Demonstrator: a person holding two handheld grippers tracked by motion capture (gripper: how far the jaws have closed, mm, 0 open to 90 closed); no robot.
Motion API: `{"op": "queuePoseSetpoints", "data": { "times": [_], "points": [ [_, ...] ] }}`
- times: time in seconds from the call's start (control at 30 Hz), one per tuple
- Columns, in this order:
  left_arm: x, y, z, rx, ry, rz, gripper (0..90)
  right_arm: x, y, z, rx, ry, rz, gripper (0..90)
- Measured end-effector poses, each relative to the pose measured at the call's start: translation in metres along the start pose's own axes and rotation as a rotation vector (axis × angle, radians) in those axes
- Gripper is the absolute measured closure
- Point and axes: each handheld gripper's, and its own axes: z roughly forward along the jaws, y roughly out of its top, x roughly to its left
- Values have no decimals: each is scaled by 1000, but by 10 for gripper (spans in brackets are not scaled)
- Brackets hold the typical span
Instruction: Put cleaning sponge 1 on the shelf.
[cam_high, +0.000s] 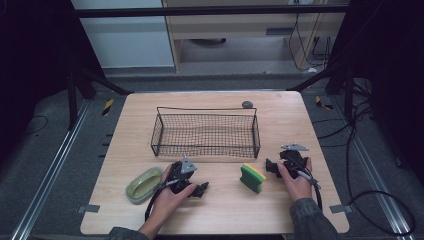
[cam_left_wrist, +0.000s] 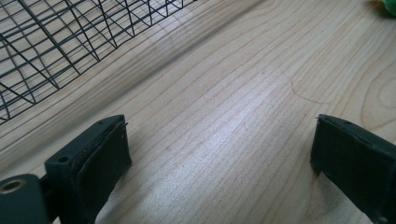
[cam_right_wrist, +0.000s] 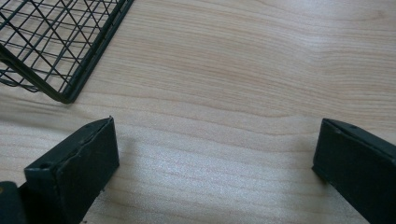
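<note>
A black wire basket (cam_high: 206, 132) stands empty in the middle of the wooden table (cam_high: 220, 210). A green and yellow sponge (cam_high: 252, 177) stands on edge in front of the basket's right end. At the front left lies a pale green oval dish (cam_high: 144, 184). My left gripper (cam_high: 201, 188) rests on the table between dish and sponge, open, with bare wood between its jaws (cam_left_wrist: 219, 123). The basket's mesh (cam_left_wrist: 51, 42) crosses the upper left of the left gripper view. My right gripper (cam_high: 271, 166) sits just right of the sponge, open over bare wood (cam_right_wrist: 217, 125), near a basket corner (cam_right_wrist: 65, 93).
A small grey round object (cam_high: 247, 104) lies behind the basket near the table's far edge. Cables (cam_high: 380, 200) trail on the floor to the right. A sliver of green (cam_left_wrist: 390, 4) shows at the top right corner of the left gripper view.
</note>
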Motion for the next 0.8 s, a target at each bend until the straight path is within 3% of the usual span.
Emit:
{"op": "queuePoseSetpoints", "data": {
  "times": [0.23, 0.4, 0.47, 0.53, 0.63, 0.67, 0.77, 0.8],
  "points": [
    [0, 0, -1, 5, -6, 7, 25, -2, -1, -1, -2, 13, -22, 4],
    [0, -2, -7, -13, -9, 26, 38, -8, -1, -1, 0, 51, -58, 4],
    [-1, 0, -13, -38, 5, 26, 49, -9, -2, -1, 0, 55, -71, 4],
    [-3, 4, -20, -42, 48, 66, 76, -9, -2, -2, -1, 60, -71, 4],
    [-3, 10, -28, -40, 63, 94, 68, -10, -2, -2, -4, 62, -79, 5],
    [0, 15, -36, -5, 68, 112, 65, -11, -3, -3, -2, 63, -80, 5],
    [3, 19, -45, 34, 73, 135, 64, -11, -4, -4, -3, 68, -73, 5],
    [9, 21, -54, 74, 80, 141, 64, -11, -4, -4, -3, 69, -78, 4]
  ]
}}
